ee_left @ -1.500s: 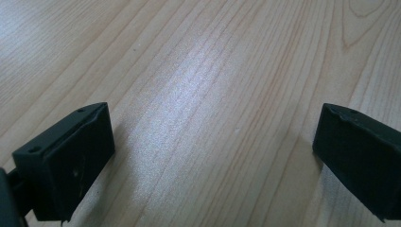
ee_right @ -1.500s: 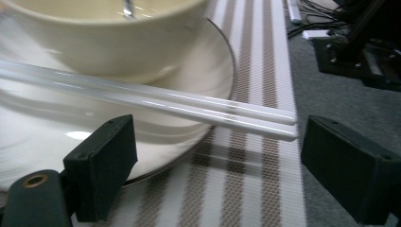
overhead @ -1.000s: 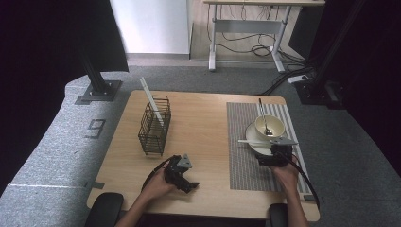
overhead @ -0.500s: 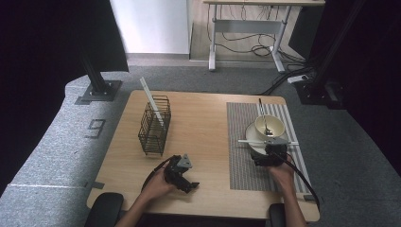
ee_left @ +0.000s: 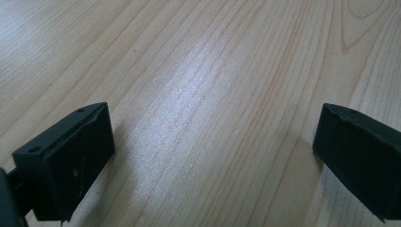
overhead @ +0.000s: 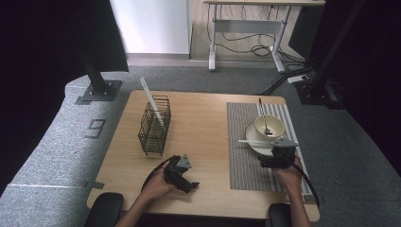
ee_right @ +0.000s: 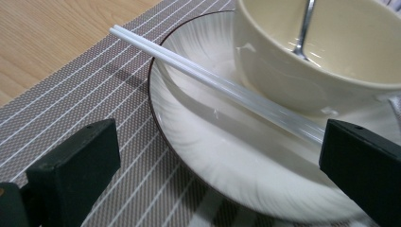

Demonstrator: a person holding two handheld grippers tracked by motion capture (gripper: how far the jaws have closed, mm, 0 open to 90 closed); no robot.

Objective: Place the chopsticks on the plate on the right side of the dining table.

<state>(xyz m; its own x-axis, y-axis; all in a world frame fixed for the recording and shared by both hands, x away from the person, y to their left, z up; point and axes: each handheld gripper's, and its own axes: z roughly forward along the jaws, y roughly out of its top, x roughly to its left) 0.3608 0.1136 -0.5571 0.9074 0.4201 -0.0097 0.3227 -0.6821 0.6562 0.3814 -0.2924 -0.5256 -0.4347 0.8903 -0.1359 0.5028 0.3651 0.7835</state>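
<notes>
At the lower right of the high view, the right gripper (overhead: 275, 158) sits at the near rim of a white plate (overhead: 253, 144) on a striped placemat (overhead: 243, 163). In the right gripper view its jaws stand wide apart, empty, with the plate's rim between them. A pair of white chopsticks (ee_right: 213, 82) lies across the plate, running from upper left toward the right jaw. A cream bowl (ee_right: 331, 52) with a metal spoon (ee_right: 305, 28) stands on the plate at upper right. At lower centre of the high view, the left gripper (overhead: 182, 177) rests over bare wooden table (ee_left: 213, 94), jaws wide. A wire basket (overhead: 153, 125) stands left of centre.
</notes>
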